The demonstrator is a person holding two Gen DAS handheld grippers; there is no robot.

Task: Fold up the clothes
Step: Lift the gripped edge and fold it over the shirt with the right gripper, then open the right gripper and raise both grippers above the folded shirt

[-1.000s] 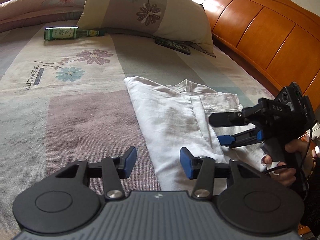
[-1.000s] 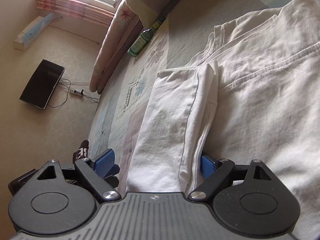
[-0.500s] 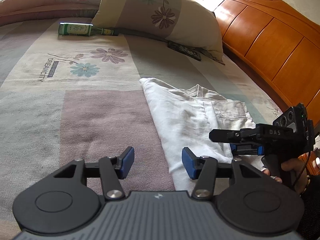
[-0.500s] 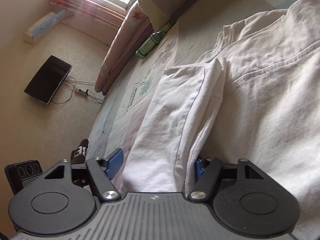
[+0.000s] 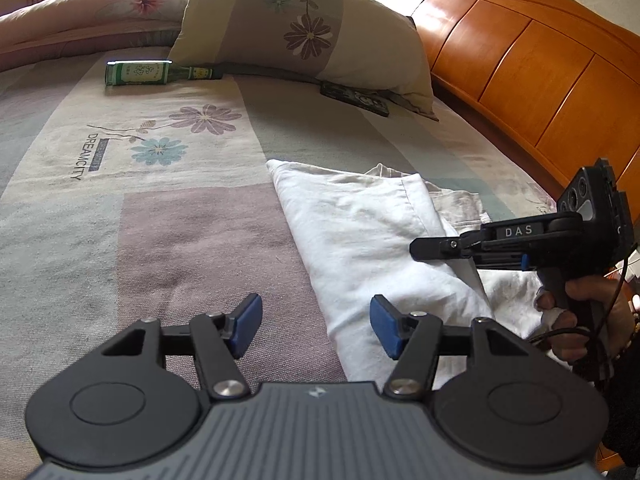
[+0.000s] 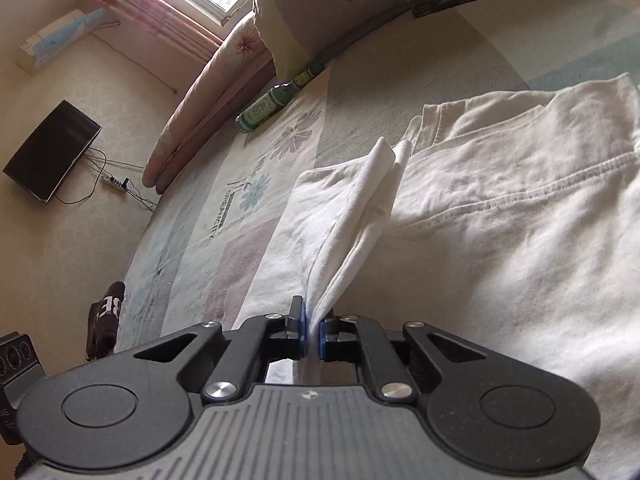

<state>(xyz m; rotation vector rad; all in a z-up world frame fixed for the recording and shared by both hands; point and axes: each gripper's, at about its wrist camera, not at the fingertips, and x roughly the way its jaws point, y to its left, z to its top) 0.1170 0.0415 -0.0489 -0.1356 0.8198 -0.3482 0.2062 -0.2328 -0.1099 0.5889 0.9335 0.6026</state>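
Patchwork floral bedding (image 5: pixel 168 216) spreads under a white shirt (image 5: pixel 368 240), with a pillow (image 5: pixel 304 28) and a green bottle (image 5: pixel 138 73) lying near the wooden headboard (image 5: pixel 520 60). A second ago the right gripper (image 6: pixel 313 332) stood wide around the folded side edge of the shirt; now it has clamped shut on that edge, and the cloth rises from it in a tented ridge. The grasp seems secured, so carrying this flap across the body of the shirt looks like the next fold. The left gripper (image 5: pixel 316 326) hangs wide apart and holds nothing, poised just above the shirt's near edge.
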